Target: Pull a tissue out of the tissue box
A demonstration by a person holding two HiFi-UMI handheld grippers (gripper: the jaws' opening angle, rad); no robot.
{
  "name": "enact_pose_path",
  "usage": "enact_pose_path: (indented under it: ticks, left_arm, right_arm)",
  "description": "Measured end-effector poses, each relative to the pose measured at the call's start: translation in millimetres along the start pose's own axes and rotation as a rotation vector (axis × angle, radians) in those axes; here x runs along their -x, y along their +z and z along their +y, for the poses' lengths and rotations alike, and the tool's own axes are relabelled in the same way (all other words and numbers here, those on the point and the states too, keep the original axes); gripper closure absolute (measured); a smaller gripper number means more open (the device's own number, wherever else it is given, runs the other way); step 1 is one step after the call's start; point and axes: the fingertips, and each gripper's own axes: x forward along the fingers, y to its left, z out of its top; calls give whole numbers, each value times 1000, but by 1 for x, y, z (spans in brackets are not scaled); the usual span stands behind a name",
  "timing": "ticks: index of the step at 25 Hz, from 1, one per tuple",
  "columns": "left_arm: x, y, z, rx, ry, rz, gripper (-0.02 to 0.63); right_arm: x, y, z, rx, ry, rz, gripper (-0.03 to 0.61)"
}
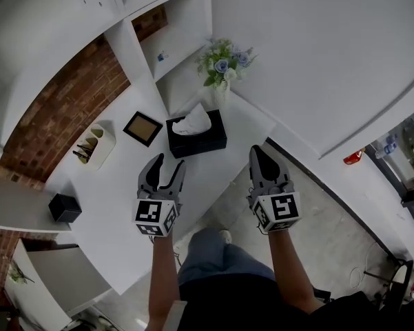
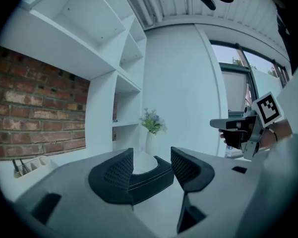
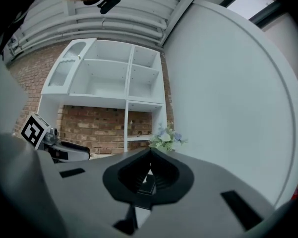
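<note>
A black tissue box [image 1: 196,138] stands on the white desk [image 1: 117,205], with a white tissue [image 1: 192,122] sticking up from its top slot. My left gripper [image 1: 167,167] hovers open just in front of the box, nothing between its jaws. Seen from the left gripper view, the tissue box [image 2: 151,175] and its tissue [image 2: 144,161] sit straight ahead between the open fingers [image 2: 188,170]. My right gripper [image 1: 260,156] is shut and empty, held to the right of the box past the desk's edge. In the right gripper view, its fingertips [image 3: 149,155] meet.
A vase of pale flowers [image 1: 224,62] stands behind the box by the wall. A framed picture [image 1: 142,127], a white holder [image 1: 96,143] and a small black cube [image 1: 65,207] lie to the left. White shelves [image 1: 172,43] and brick wall lie beyond.
</note>
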Motion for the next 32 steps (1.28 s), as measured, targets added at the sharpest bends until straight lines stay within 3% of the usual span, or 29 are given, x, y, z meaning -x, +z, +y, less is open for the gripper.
enact_pose_path:
  ticks: [7, 14, 20, 28, 32]
  left_arm:
    - [-43, -4, 17, 1, -38, 34, 402]
    - [-82, -4, 35, -92, -90, 126, 402]
    - [-116, -10, 48, -217, -177, 280, 402]
    - [-154, -46, 42, -392, -374, 560, 403]
    - [-171, -66, 40, -432, -403, 652, 403]
  right_arm:
    - [-36, 2, -10, 16, -10, 21, 581]
    - [-48, -4, -15, 39, -10, 66, 580]
    - [-59, -18, -18, 17, -4, 102, 581]
    - [-75, -30, -16, -2, 4, 136, 581]
    - [-74, -35, -19, -1, 8, 152, 580]
